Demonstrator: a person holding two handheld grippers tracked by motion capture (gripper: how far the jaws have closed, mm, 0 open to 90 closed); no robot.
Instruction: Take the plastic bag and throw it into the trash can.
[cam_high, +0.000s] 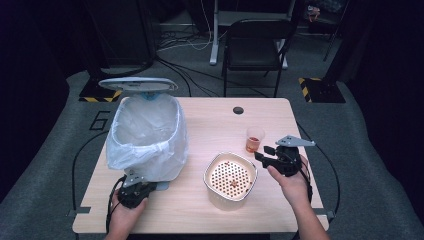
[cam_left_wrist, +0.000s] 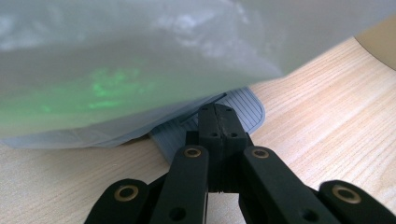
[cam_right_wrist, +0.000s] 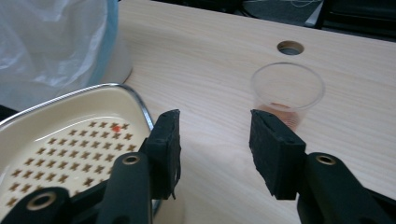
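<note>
Right gripper (cam_right_wrist: 215, 154), jaws parted and empty, faces the plastic cup (cam_right_wrist: 287, 93) at one o'clock, nearer than the left hand.

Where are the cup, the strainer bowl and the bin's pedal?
cup (cam_right_wrist: 287, 91), right gripper view, on its clear wall below the rim
strainer bowl (cam_high: 230, 176), high view, on its perforated insert
pedal (cam_left_wrist: 243, 106), left gripper view, on the ribbed grey pad beyond the shut gripper

Left gripper (cam_high: 136, 191) low at the near left, jaws pressed together, right gripper (cam_high: 263, 153) raised at the right, jaws parted, nothing between them
</note>
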